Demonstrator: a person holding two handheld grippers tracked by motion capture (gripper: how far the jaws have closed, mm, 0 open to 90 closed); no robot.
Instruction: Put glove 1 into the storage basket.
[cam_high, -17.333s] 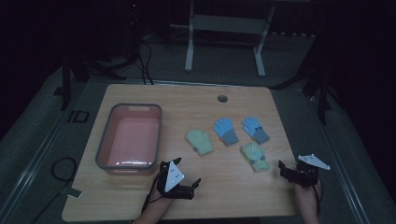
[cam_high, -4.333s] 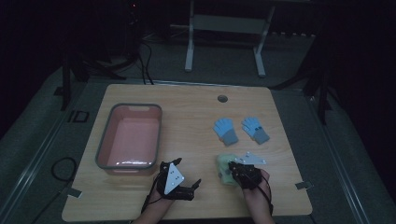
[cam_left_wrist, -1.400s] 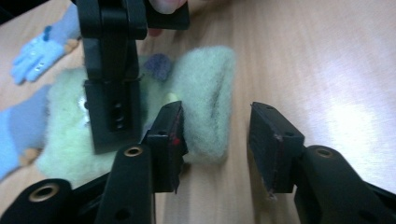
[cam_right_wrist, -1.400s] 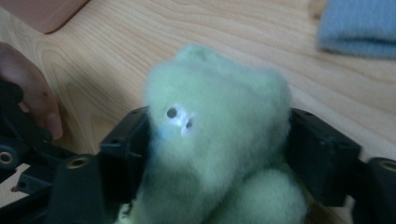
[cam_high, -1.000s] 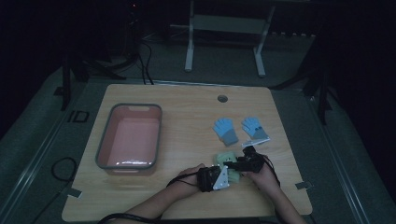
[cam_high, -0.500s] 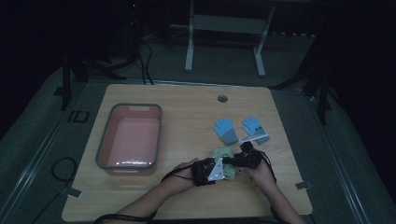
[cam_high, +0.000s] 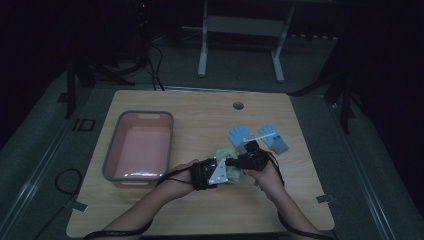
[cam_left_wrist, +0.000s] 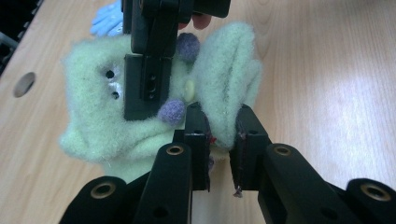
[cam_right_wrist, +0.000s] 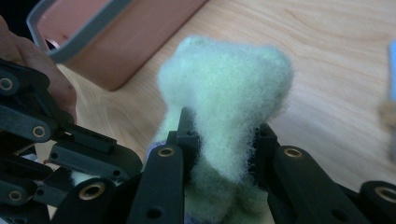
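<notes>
Both jaws on green glove (cam_left_wrist: 219, 88)

bin (cam_high: 138, 148) left of gloves (cam_high: 259, 137)

High overhead; both gripper views close on green glove (cam_left_wrist: 224, 88).

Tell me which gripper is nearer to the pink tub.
Left. The left gripper is just right of the pink tub, holding the green fuzzy glove; the right gripper sits farther right.
</notes>
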